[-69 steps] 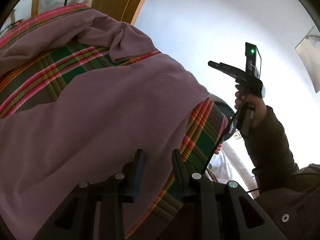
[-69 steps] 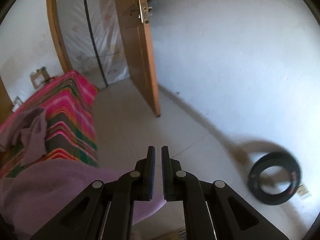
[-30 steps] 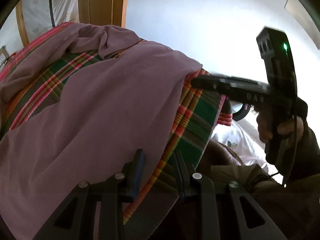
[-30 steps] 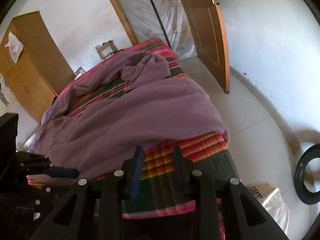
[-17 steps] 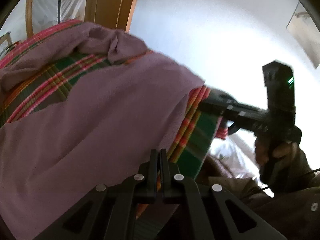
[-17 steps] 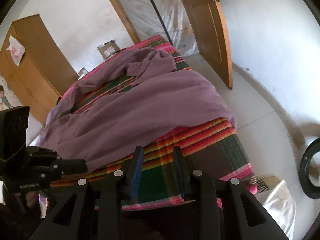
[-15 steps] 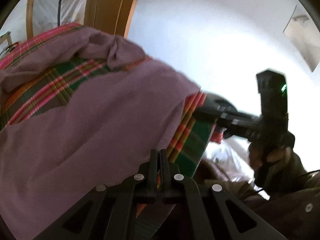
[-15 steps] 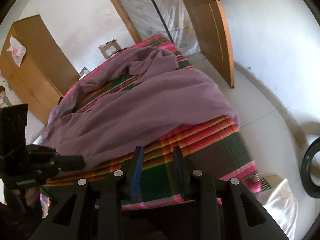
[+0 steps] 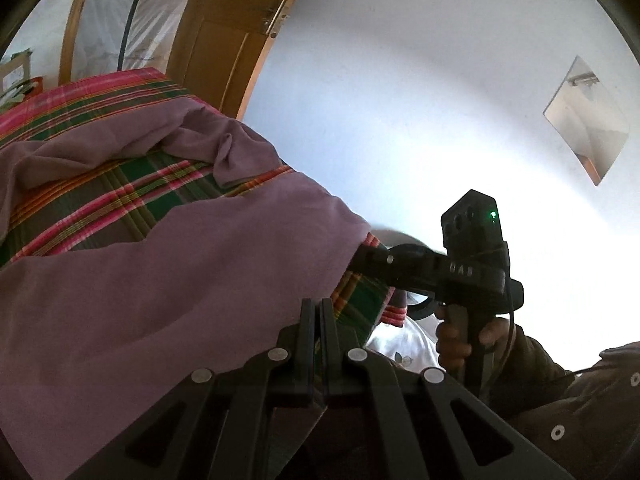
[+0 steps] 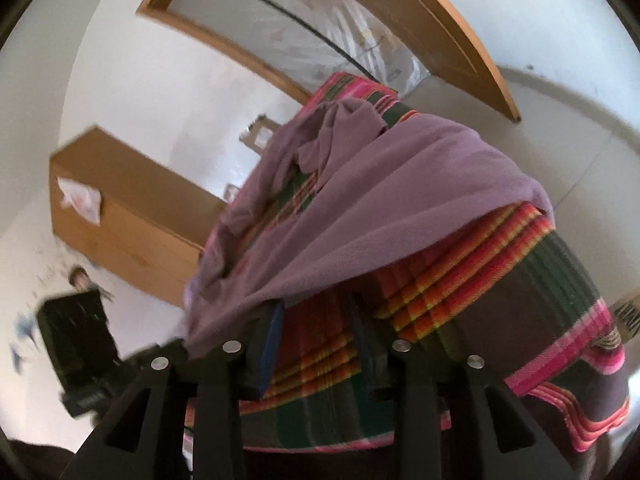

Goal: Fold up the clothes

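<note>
Left wrist view, left tongs (image 9: 318, 312) pinched on purple garment (image 9: 168, 280), plaid bedspread (image 10: 500, 280), wooden door (image 9: 224, 32), right tongs (image 10: 316, 320) spread apart.

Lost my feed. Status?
Left gripper shut at purple cloth's edge. Right gripper open at the hem. Cloth spread over plaid blanket. Nothing blocking.

Purple garment (image 10: 384, 200) drapes over most of the plaid bed (image 10: 500, 300); bare floor (image 10: 592, 120) lies open toward the wooden door (image 10: 440, 28).
</note>
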Demonstrator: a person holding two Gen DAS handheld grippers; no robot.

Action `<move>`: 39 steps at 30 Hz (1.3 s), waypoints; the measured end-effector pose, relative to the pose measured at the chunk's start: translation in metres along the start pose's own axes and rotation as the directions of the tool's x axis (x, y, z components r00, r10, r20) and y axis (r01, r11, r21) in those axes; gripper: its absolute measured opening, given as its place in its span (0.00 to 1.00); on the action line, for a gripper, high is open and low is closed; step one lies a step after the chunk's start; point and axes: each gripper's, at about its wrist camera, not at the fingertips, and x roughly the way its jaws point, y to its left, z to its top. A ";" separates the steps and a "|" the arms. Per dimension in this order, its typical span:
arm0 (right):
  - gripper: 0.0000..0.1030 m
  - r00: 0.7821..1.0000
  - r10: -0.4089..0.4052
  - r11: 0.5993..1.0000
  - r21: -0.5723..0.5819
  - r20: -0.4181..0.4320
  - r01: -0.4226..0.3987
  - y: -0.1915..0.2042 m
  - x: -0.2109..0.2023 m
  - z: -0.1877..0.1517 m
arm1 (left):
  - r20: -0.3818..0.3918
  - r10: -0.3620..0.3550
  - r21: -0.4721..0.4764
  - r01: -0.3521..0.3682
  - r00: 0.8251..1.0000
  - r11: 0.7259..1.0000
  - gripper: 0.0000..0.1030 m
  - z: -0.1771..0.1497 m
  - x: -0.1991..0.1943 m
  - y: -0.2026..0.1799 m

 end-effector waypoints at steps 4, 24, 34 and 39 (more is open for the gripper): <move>0.47 0.990 0.121 0.987 0.101 0.073 -0.128 -0.017 -0.016 0.004 | -0.003 -0.004 0.003 0.004 1.000 1.000 0.02 -0.001 0.000 -0.001; 0.07 0.978 -0.157 0.969 0.215 0.137 0.125 -0.046 -0.024 0.047 | -0.038 -0.014 -0.006 0.014 0.999 1.000 0.02 -0.009 0.005 -0.002; 0.02 0.903 -0.281 0.959 0.115 0.326 0.258 -0.033 -0.084 0.044 | -0.119 -0.018 -0.026 0.015 0.993 1.000 0.02 -0.019 0.028 0.004; 0.05 0.907 -0.305 0.952 0.125 0.289 0.280 -0.044 -0.082 0.045 | -0.171 -0.033 -0.031 0.028 0.985 0.999 0.02 -0.027 0.042 0.005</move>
